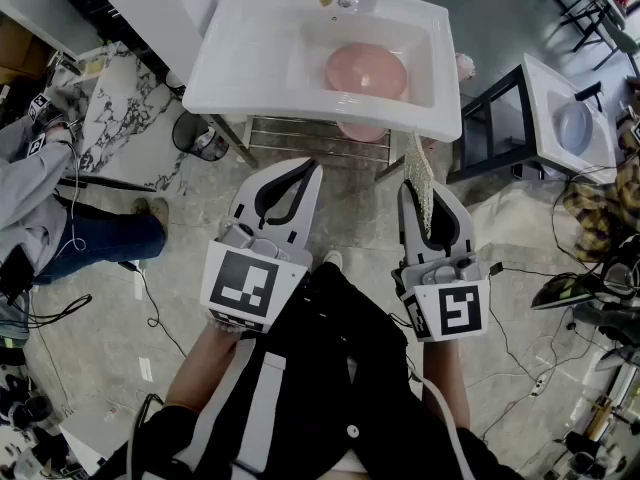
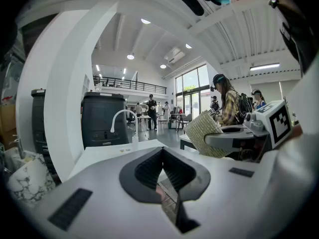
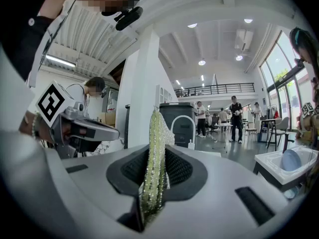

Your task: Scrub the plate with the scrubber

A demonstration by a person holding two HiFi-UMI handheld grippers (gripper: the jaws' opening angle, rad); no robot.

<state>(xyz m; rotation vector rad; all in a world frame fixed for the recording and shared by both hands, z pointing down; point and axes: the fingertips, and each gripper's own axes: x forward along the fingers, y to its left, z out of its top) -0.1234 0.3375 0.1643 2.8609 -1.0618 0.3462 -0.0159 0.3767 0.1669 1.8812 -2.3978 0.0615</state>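
Before the sink (image 1: 232, 80) — left gripper (image 1: 311, 166) jaws clenched together, right gripper (image 1: 428, 192) jaws clamped on the scrubber (image 1: 418, 161).

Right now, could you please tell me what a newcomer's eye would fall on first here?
Probably the pink plate lying in the white sink straight ahead. Next, the pale mesh scrubber pinched in the right claw, sticking out towards the sink's front edge. The left claw beside it is shut and empty.
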